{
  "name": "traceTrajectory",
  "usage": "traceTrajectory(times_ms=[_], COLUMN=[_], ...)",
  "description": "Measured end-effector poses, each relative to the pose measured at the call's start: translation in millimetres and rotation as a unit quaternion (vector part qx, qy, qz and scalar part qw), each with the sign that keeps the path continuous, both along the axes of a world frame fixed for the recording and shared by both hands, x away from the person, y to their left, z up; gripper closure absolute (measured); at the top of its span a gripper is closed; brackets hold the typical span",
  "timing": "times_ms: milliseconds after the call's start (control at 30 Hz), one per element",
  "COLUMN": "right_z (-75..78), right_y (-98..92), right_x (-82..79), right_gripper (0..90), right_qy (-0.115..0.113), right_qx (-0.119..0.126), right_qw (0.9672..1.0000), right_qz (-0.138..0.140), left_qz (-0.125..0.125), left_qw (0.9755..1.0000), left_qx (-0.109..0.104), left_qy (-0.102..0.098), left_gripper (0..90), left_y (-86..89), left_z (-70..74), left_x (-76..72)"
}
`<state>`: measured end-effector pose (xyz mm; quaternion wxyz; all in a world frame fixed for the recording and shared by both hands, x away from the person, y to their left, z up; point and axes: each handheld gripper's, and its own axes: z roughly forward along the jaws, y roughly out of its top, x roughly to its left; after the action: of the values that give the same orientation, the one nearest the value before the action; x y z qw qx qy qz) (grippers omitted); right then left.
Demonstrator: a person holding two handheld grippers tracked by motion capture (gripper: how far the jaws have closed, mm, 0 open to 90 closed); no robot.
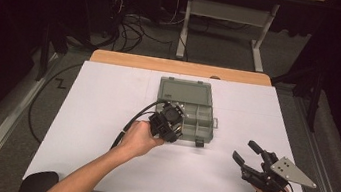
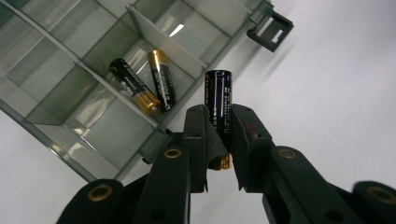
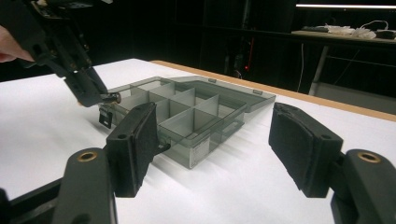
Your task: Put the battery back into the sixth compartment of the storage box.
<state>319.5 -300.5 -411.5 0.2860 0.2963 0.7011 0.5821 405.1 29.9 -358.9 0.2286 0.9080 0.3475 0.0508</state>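
Two batteries point(image 2: 142, 86) lie side by side in one compartment of the open organizer box point(image 1: 187, 109). The left gripper point(image 2: 219, 135), clenched on a third battery point(image 2: 218, 105), hovers at the box's near edge. The right gripper point(image 1: 246, 153) rests released, well apart from the box.

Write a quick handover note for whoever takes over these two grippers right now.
Left hand-held gripper: shut on a black battery, held beside the near edge of the open compartment box.
Right hand-held gripper: open and empty, on the table's right side.
Done: two batteries lie in one compartment.
Left: probably place the held battery in the box; whether more follow can't be told.
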Motion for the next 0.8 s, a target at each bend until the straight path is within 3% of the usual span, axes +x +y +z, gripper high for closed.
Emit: traceTrajectory(times_ms=[400,800], right_z=[-0.1,0.1], right_y=[-0.3,-0.6], right_x=[0.4,0.4], right_gripper=[34.5,34.5], right_qy=[0.000,0.000], right_qx=[0.000,0.001], right_qw=[1.0000,1.0000], right_qz=[0.000,0.000], left_qz=[0.023,0.055], left_qw=[0.9997,0.9984], left_qx=[0.012,0.002], left_qy=[-0.002,0.010], left_gripper=[75.9,75.9], left_y=[-3.1,1.4], left_z=[-0.8,-9.5], left_x=[19.8,40.2])
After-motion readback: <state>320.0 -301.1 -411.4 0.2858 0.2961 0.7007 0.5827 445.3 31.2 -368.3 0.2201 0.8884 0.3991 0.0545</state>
